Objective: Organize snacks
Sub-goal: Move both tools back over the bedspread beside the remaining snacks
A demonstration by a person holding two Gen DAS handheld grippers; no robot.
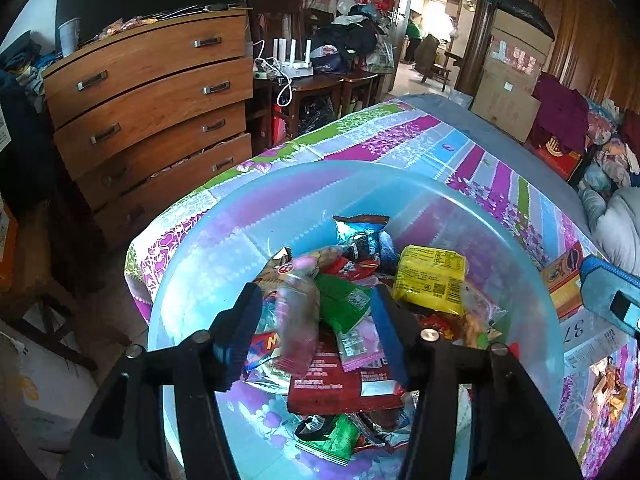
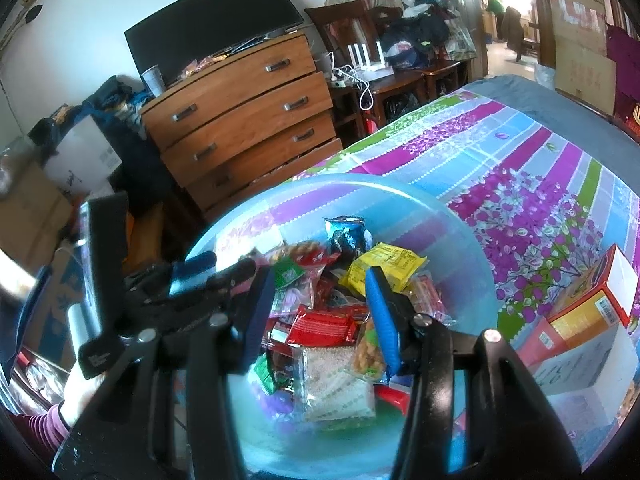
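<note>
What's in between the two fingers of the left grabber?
In the left wrist view, a blurred clear packet with pink ends sits between the left gripper's parted fingers, above the snack pile in the translucent blue plastic basin.

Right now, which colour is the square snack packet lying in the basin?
Yellow packet, clearest in the left wrist view.

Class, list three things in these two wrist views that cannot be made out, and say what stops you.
1. Left view: pink packet between the left tongs, motion-blurred.
2. Right view: bowl bottom, covered by snacks.
3. Left view: orange box, partly hidden by the right tongs.
</note>
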